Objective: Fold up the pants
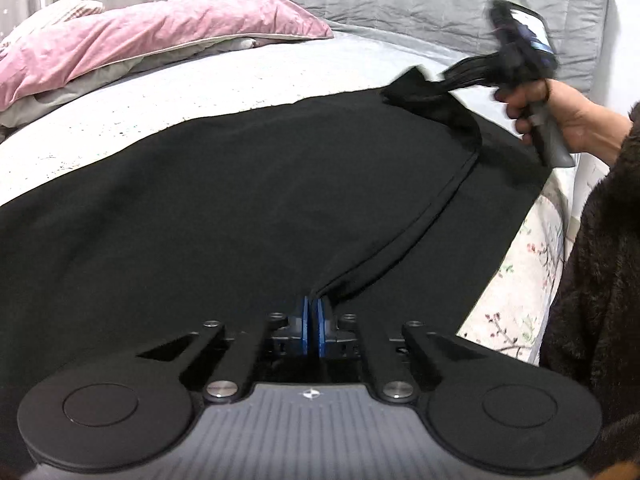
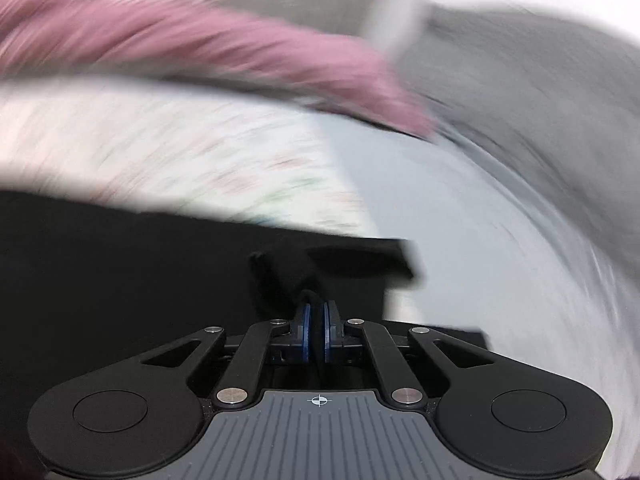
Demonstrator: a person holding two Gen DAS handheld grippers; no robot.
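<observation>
Black pants (image 1: 240, 200) lie spread across the bed, folded over along a seam that runs from near centre to the far right. My left gripper (image 1: 314, 304) is shut on the near edge of the pants, cloth pinched between its blue pads. My right gripper (image 1: 444, 84), blurred at the far right of the left wrist view, holds a far corner of the pants raised off the bed. In the right wrist view the right gripper (image 2: 317, 308) is shut on a bunched black fold of the pants (image 2: 120, 260). That view is motion-blurred.
The bed (image 1: 200, 96) has a pale floral sheet. A pink pillow (image 1: 140, 36) lies at the far left on grey bedding, and a grey quilted headboard (image 1: 440, 0) stands behind. The bed's right edge (image 1: 520, 300) is beside my dark fuzzy sleeve (image 1: 592, 260).
</observation>
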